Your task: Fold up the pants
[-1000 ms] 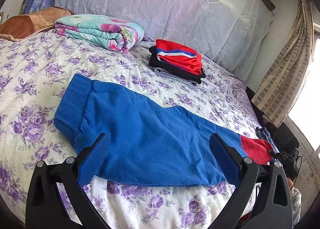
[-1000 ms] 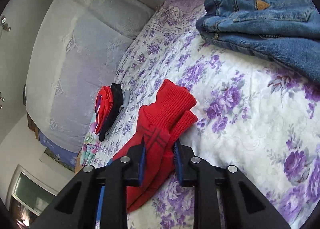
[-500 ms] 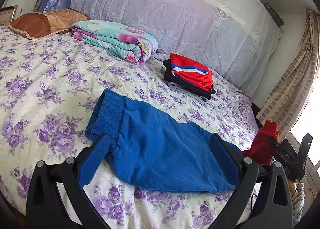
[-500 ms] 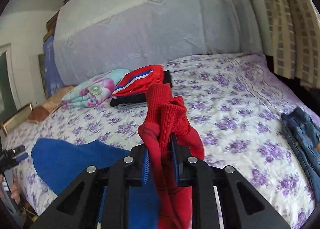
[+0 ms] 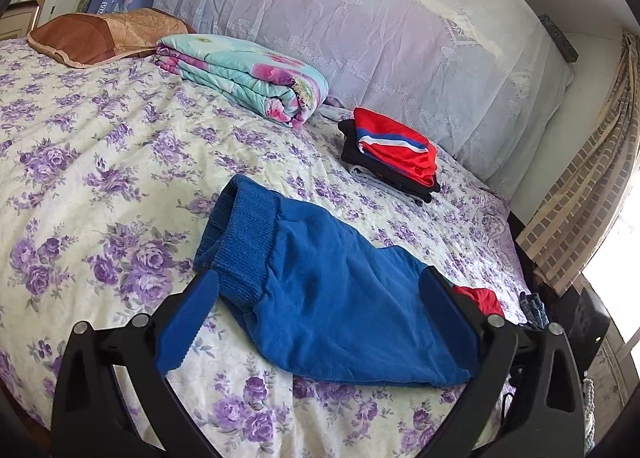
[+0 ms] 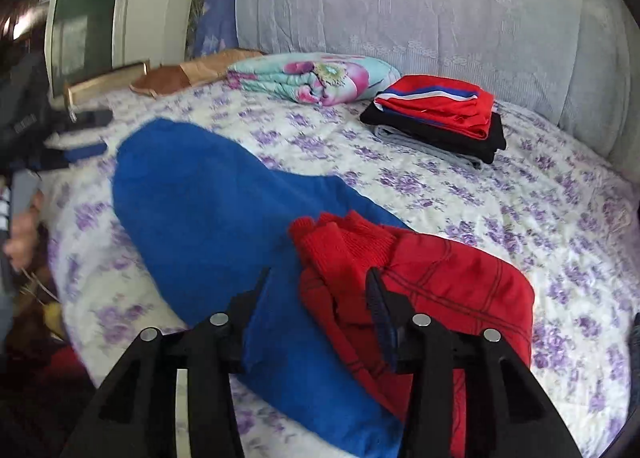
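Blue pants with red lower legs point(image 5: 320, 298) lie on the flowered bedspread point(image 5: 100, 178). In the right wrist view the red leg ends point(image 6: 420, 278) are folded back over the blue part point(image 6: 208, 210), cuffs point(image 6: 340, 234) on top. My right gripper point(image 6: 320, 282) is open just above the red fabric, holding nothing. My left gripper point(image 5: 320, 294) is wide open above the near edge of the pants, close to the blue ribbed waistband point(image 5: 240, 234), empty.
A stack of folded clothes, red on top point(image 5: 394, 156), and a folded floral quilt point(image 5: 244, 78) lie near the headboard. A brown pillow point(image 5: 104, 38) is at far left. Jeans point(image 5: 534, 308) and a curtain point(image 5: 580, 198) are at the right edge.
My right gripper carried the red leg ends over the blue part, laid them down and opened. My left gripper drifted a little along the pants, staying open.
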Demonstrator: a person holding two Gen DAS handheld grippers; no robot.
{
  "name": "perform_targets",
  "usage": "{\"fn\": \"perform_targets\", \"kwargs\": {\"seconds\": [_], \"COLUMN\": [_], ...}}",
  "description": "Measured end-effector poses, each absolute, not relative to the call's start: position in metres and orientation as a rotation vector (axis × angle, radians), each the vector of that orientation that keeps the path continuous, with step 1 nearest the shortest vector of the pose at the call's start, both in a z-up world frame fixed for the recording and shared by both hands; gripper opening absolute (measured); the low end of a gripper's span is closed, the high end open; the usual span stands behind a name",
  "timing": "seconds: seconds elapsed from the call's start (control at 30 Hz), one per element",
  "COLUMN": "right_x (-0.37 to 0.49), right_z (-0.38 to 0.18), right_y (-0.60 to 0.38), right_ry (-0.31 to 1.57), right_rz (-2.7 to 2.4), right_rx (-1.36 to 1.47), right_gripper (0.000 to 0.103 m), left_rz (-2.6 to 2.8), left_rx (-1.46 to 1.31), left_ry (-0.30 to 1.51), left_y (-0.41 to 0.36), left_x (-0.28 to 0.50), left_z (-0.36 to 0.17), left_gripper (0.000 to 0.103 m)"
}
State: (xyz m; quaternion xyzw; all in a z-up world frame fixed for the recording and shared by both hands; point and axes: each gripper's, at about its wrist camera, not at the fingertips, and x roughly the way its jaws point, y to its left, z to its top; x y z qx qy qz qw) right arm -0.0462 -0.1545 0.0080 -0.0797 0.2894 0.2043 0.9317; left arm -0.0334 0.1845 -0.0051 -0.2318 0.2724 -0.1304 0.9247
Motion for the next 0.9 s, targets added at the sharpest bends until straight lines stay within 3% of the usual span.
{"fn": "perform_targets", "kwargs": {"seconds": [0.2,0.37,0.77,0.9], "right_x": [-0.015,0.015,0.013,0.001], "right_z": [0.019,-0.032,-0.033,-0.019], "right_y": [-0.197,-0.177,-0.177,-0.19], "right_ry": [0.601,0.79,0.783,0.715], "right_rz": [0.202,0.257,0.306,0.337], "right_rx": [-0.028,-0.03,0.023,0.114], "right_gripper": [0.047,0.048,0.045,0.054], "left_rz": [-0.271,-0.271,-0.295,-0.316], "left_rx": [-0.482,-0.496,-0.538,-0.574], "left_ry": [0.579,0.599,0.678,0.663], "left_y": [0.184,0.184,0.179,0.184], "left_x": [-0.03,-0.027,-0.014,-0.012], "left_z": [-0.01,-0.016,-0.038,-0.041], "left_gripper": [0.098,0.098,0.098,0.098]}}
